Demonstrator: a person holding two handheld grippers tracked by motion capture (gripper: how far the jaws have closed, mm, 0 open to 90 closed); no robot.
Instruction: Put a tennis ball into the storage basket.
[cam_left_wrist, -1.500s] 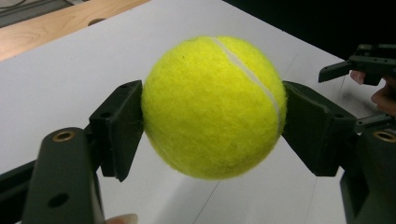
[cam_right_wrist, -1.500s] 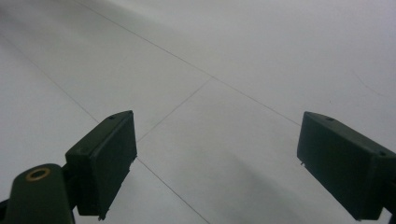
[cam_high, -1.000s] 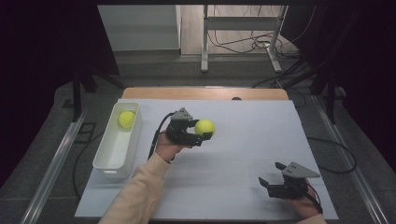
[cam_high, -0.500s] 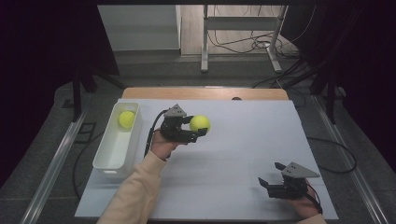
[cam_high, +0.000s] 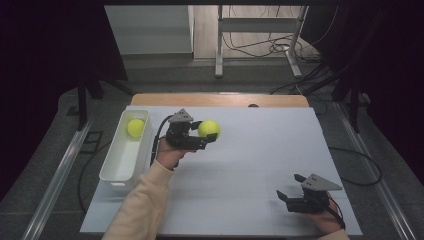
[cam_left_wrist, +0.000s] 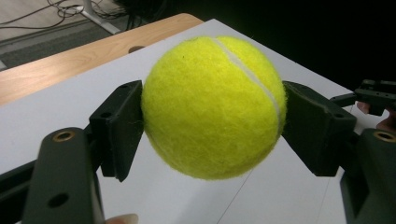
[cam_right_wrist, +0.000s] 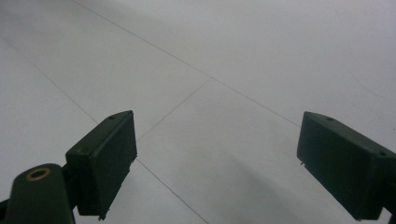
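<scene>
1. In the high view, a ball (cam_high: 209, 129) is seen left of centre in the frame, clamped in the left claw (cam_high: 205, 136) and lifted clear of the white tabletop (cam_high: 260, 150)
2. In the left gripper view the ball (cam_left_wrist: 214, 106) is pressed on both sides by the two black pads (cam_left_wrist: 119, 126), so the left claw (cam_left_wrist: 214, 121) is clenched on it; the white seam of the ball is seen curving down its right side
3. The left claw is held by a hand (cam_high: 169, 155) coming from a cream sleeve (cam_high: 142, 205) at the lower left of the high view
4. A white bin (cam_high: 116, 165) is set along the left edge of the tabletop, just left of the left claw
5. A second ball (cam_high: 135, 127) is seen lying in the upper end of the bin, well apart from the held ball
6. The right claw (cam_high: 289, 187) is seen at the lower right of the high view, low over the tabletop and far from both balls
7. In the right gripper view the jaws of the right claw (cam_right_wrist: 215, 163) are seen standing wide apart with nothing but bare tabletop (cam_right_wrist: 224, 70) between them, so it is released
8. A wooden strip (cam_high: 220, 100) is seen along the upper edge of the tabletop
</scene>
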